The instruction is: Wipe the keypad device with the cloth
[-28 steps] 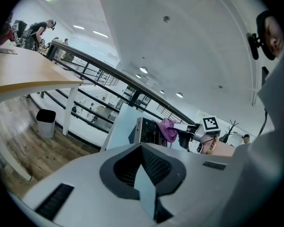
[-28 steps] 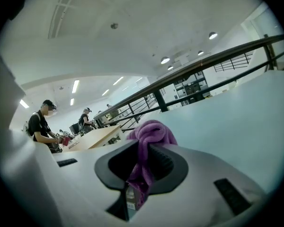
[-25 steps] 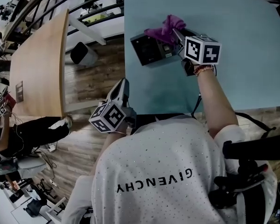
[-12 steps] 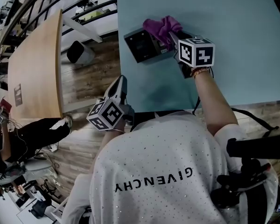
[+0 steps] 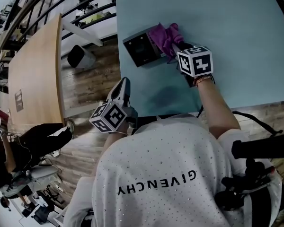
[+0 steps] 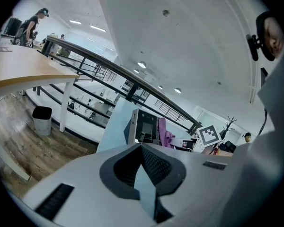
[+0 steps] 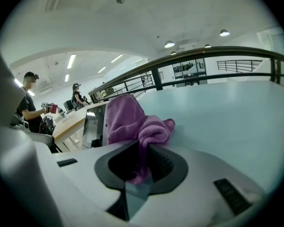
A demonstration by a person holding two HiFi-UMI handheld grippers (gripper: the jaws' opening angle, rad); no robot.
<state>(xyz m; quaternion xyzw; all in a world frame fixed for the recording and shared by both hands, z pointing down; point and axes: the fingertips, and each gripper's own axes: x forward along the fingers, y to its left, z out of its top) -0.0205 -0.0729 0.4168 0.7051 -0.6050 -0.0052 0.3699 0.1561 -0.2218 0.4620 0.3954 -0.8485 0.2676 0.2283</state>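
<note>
The keypad device (image 5: 140, 51), a dark box, lies near the left edge of the pale teal table (image 5: 236, 41). A purple cloth (image 5: 164, 36) is bunched over the device's right side. My right gripper (image 5: 174, 50) is shut on the cloth and presses it there. In the right gripper view the cloth (image 7: 132, 122) rises from between the shut jaws, with the device (image 7: 92, 126) to its left. My left gripper (image 5: 123, 84) hangs off the table's near-left edge, away from the device, shut on nothing. The left gripper view shows the device (image 6: 144, 126) and cloth (image 6: 164, 135) far ahead.
A long wooden table (image 5: 35, 74) stands across the aisle on the left, with a dark bin (image 5: 79, 56) on the plank floor between. Railings run behind. People (image 7: 29, 105) stand at a far desk. The teal table stretches bare to the right.
My right gripper has dragged the cloth from the device's far right corner down along its right side, toward me. The left gripper has stayed put.
</note>
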